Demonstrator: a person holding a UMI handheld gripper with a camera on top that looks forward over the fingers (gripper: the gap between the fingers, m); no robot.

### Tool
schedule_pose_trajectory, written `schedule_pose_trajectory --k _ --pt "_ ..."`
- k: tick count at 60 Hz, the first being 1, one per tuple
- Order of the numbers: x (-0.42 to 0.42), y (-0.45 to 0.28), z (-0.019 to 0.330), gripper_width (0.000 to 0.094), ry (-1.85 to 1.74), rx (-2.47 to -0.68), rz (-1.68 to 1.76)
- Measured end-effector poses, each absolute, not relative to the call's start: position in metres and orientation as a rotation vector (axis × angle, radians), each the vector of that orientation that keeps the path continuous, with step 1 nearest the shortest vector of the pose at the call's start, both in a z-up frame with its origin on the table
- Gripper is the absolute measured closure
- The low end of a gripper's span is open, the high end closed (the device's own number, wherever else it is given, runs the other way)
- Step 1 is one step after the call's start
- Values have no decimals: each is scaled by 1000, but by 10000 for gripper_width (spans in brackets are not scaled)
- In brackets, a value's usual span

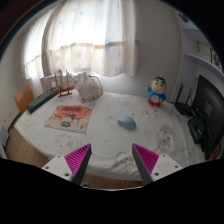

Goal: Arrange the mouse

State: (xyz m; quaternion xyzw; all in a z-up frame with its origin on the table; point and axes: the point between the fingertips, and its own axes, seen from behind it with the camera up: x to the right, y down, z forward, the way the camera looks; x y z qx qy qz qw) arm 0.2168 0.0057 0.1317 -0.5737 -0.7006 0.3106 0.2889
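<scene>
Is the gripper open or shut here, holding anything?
Open and empty: the gripper's fingers stand apart, bare table between them; the mouse lies beyond.

So I'm counting one mouse sitting on the counter, the small pale blue thing just ahead of the gripper. One colourful book or magazine is lying flat, one cartoon doll is standing at the back, and one model ship is sitting near the window. One black keyboard is showing too. Two pink pads are poking in, one per finger.
</scene>
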Motion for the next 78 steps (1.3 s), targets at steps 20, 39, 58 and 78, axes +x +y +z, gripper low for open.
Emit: schedule_pose_trajectory --k 20,39,58,78 --pt "173 67 99 92 -1718 -1622 778" --pt "122 77 69 95 -1632 -1597 844" --pt "57 74 19 92 -1637 -1587 870" --pt "-12 75 -2 79 -1645 -1571 836"
